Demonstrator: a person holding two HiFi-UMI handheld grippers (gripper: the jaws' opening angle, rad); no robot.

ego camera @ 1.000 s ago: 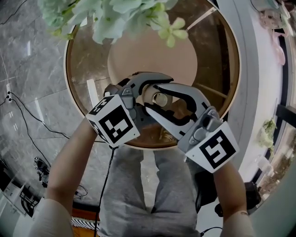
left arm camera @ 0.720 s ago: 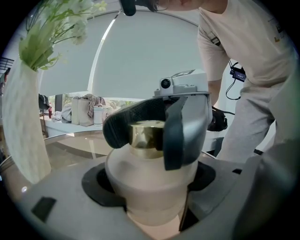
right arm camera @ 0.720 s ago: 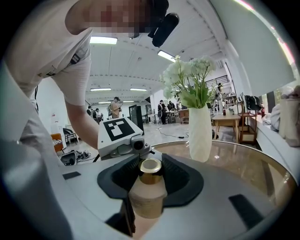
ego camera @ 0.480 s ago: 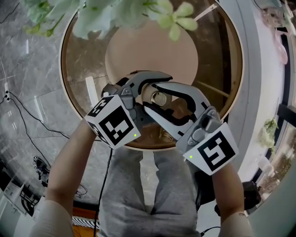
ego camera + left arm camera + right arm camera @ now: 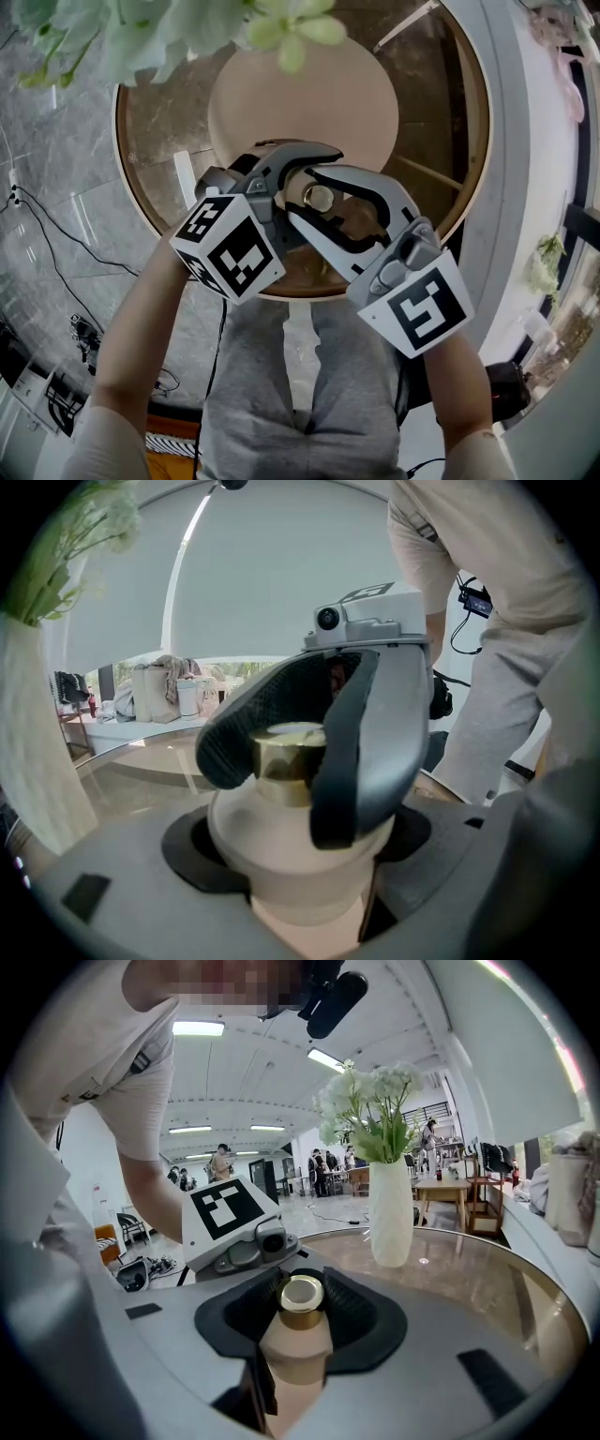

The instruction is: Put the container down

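A: 2 claws hold the small cream container (image 5: pixel 295 1354): left claw (image 5: pixel 300 850) clamped on its body, right claw (image 5: pixel 302 1309) pinching its gold cap (image 5: pixel 286 752).
B: Keep it upright; lower it onto the round glass table (image 5: pixel 159 122) beneath them.

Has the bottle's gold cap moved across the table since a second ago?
No. The gold cap sits just as far from the table's near rim as before; only the head view itself shifted.
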